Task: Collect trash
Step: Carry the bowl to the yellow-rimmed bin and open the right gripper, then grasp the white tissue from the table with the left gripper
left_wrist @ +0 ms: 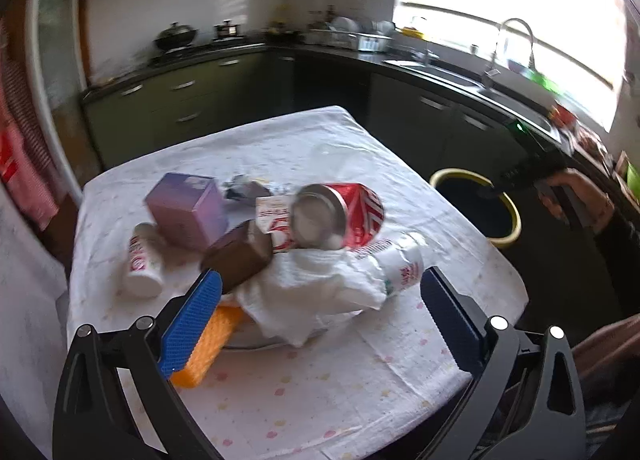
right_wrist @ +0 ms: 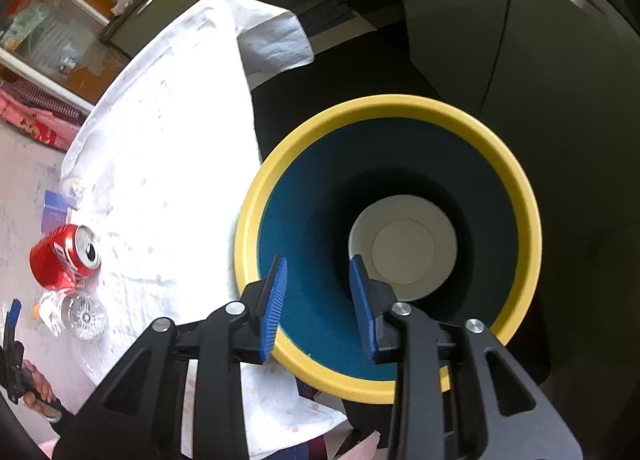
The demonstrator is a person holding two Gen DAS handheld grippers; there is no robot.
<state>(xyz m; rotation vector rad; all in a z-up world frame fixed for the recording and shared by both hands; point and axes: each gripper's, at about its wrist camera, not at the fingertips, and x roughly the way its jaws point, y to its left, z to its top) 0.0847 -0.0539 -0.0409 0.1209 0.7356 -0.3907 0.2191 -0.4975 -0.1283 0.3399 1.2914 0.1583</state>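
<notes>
In the left wrist view a pile of trash lies on the white tablecloth (left_wrist: 320, 380): a red soda can (left_wrist: 340, 216) on its side, a purple box (left_wrist: 186, 208), a brown carton (left_wrist: 240, 252), a small white bottle (left_wrist: 142, 260), a crumpled white tissue (left_wrist: 316, 288) and an orange sponge (left_wrist: 208, 344). My left gripper (left_wrist: 320, 292) is open, its fingers either side of the tissue. My right gripper (right_wrist: 318, 292) is open and empty above the yellow-rimmed bin (right_wrist: 400, 108), which holds a white paper cup (right_wrist: 402, 244). The can (right_wrist: 64, 256) also shows in the right wrist view.
The bin (left_wrist: 476, 200) stands on the floor off the table's right edge. Dark green kitchen cabinets (left_wrist: 224, 92) and a sink counter (left_wrist: 460, 76) run behind. A clear glass (right_wrist: 84, 316) lies near the can. A grey paper sheet (right_wrist: 276, 44) hangs at the table's far corner.
</notes>
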